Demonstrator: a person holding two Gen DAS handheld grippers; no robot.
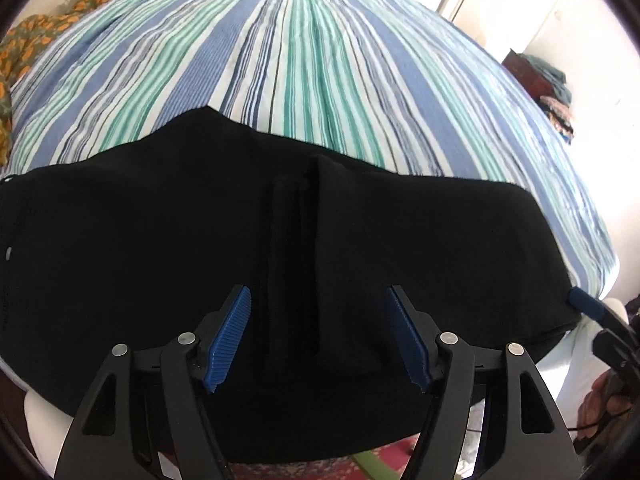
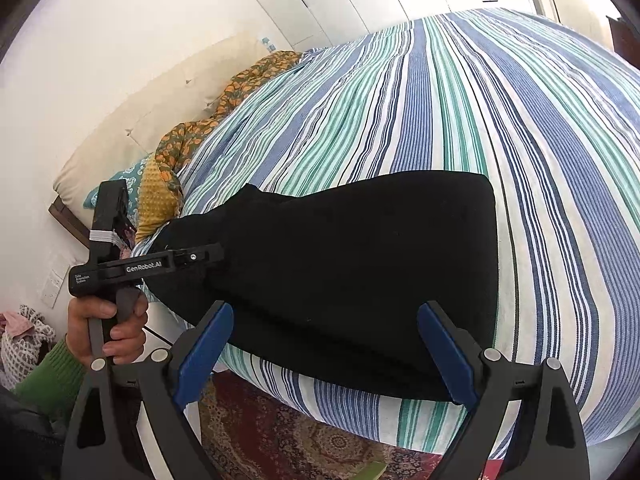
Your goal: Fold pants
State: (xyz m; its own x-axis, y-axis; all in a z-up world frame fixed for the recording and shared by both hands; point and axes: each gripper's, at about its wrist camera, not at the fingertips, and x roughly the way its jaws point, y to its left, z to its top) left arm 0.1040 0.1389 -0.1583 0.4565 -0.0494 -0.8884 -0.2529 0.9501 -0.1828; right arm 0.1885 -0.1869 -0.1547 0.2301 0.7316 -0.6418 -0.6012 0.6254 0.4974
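Observation:
The black pants (image 1: pixel 160 240) lie in a flat folded stack along the near edge of the striped bed (image 1: pixel 312 60). A raised fold (image 1: pixel 296 248) runs down the middle of the cloth. My left gripper (image 1: pixel 318 336) is open and empty, just above the pants, its jaws on either side of that fold. In the right wrist view the pants (image 2: pixel 360 264) show as a black slab on the bed (image 2: pixel 460 100). My right gripper (image 2: pixel 326 354) is open and empty at the pants' near edge. The left gripper's body (image 2: pixel 144 270) shows at the pants' left end, held by a hand.
An orange patterned cloth (image 1: pixel 44 28) and pillows (image 2: pixel 132 184) lie at the head of the bed by a cream headboard (image 2: pixel 160 112). A red patterned rug (image 2: pixel 280 432) covers the floor below the bed edge. A pile of clothes (image 1: pixel 556 92) sits far right.

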